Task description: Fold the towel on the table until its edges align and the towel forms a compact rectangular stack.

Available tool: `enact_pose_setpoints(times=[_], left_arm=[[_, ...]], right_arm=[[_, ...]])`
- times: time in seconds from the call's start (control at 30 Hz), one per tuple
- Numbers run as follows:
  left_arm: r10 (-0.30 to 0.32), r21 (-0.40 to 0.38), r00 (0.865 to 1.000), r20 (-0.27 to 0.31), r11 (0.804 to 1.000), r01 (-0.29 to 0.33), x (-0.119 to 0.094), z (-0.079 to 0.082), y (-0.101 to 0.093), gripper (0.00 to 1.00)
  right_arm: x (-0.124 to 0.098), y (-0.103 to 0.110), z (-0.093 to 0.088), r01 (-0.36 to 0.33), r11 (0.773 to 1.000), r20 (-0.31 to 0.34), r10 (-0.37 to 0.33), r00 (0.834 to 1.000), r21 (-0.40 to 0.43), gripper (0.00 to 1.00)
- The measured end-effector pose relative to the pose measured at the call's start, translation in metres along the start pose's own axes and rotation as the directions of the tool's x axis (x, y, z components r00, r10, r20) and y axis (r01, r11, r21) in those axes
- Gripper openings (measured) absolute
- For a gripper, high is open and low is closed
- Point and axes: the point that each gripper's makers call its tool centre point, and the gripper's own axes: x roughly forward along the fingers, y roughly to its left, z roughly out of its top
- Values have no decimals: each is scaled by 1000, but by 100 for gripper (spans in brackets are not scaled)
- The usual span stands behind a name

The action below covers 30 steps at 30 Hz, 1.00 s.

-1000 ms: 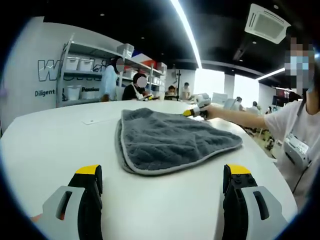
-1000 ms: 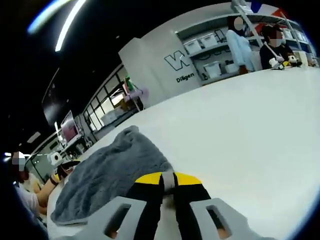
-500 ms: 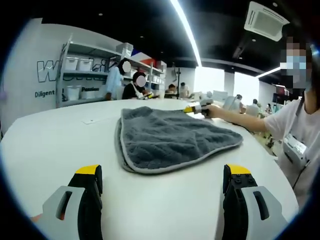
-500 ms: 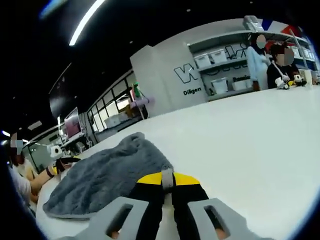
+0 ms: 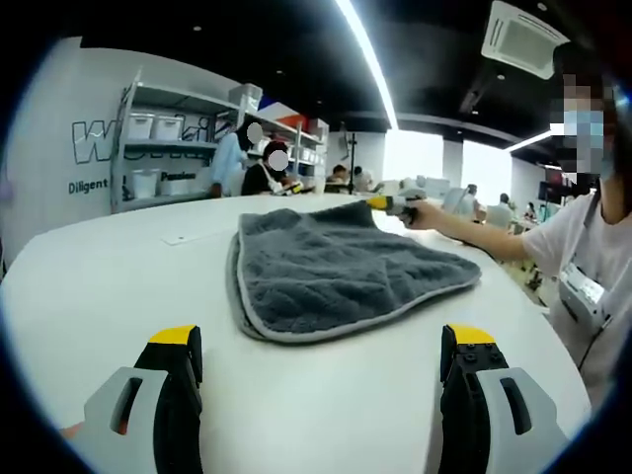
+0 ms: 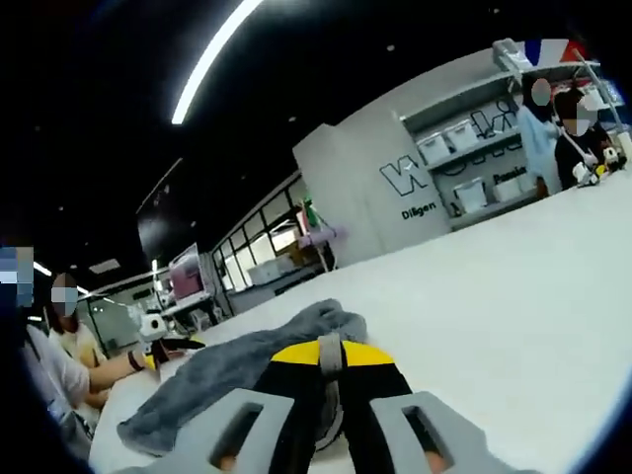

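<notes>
A grey towel [image 5: 346,272] with a pale hem lies spread on the white round table [image 5: 109,286]. My left gripper [image 5: 324,348] hovers low over the table in front of the towel's near edge, its yellow-tipped jaws wide open and holding nothing. At the towel's far corner my right gripper [image 5: 391,204] pinches the cloth and holds that corner a little above the table. In the right gripper view the right gripper [image 6: 332,354] is shut on the towel's hem, with the towel [image 6: 237,367] bunched to the left of it. The left gripper [image 6: 170,349] shows beyond the cloth.
The person holding the grippers stands at the table's right edge, sleeve and torso [image 5: 583,286] close by. Metal shelves with white bins [image 5: 163,148] stand behind the table, with people [image 5: 267,173] working near them. Bare tabletop [image 6: 513,296] stretches right of the towel.
The right gripper has risen with the towel's far corner, lifting it off the table. Its view has tipped upward. The left gripper has stayed still and open.
</notes>
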Motion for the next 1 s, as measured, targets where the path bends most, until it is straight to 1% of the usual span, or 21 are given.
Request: enact_pose_setpoints(times=[0.03,0.07,0.17,0.2,0.27,0.37,0.43,0.5,0.53,0.57,0.63,0.73,0.9,0.97,1.0], left_arm=[[0,0,1000,1,1000,0,0,0,0,99],[0,-1,1000,1,1000,0,0,0,0,99],[1,1,1000,-2,1000,-1,0,0,1,99],[1,1,1000,-2,1000,-1,0,-1,1,99],[2,0,1000,-2,1000,-2,0,-1,0,99],[2,0,1000,-3,1000,-2,0,-1,1,99],[1,2,1000,-4,1000,-1,0,-1,1,99],[1,3,1000,-5,1000,-1,0,-1,1,99],[0,2,1000,-5,1000,0,0,-1,0,99],[0,2,1000,-6,1000,0,0,-1,1,99],[0,2,1000,-6,1000,0,-1,-1,2,99],[1,1,1000,-6,1000,-1,-1,-1,2,99],[2,1,1000,-7,1000,-2,-1,-1,3,99],[3,1,1000,-8,1000,-3,-1,-1,2,99],[3,0,1000,-8,1000,-3,-1,-1,2,99]], right_arm=[[1,7,0,-18,1000,-4,18,1000,-15,1],[3,19,-4,-35,999,-6,35,999,-35,1],[7,35,-6,-75,995,-26,73,997,-70,1],[8,38,-6,-88,993,-33,86,996,-76,1],[11,47,-8,-121,989,-38,118,992,-85,1],[15,57,-9,-169,983,-37,167,985,-70,1],[17,68,-11,-204,976,-42,201,979,-71,1],[18,72,-9,-231,970,-41,229,973,-73,1],[18,81,-9,-263,962,-36,261,965,-74,1],[18,86,-8,-283,957,-30,281,959,-71,1],[18,92,-4,-321,944,-21,320,947,-71,1],[17,98,-1,-357,932,-18,356,934,-66,1],[18,111,-5,-400,914,-36,399,916,-65,1],[17,120,-6,-429,900,-38,427,903,-78,1],[16,120,-3,-443,893,-37,442,896,-81,1]])
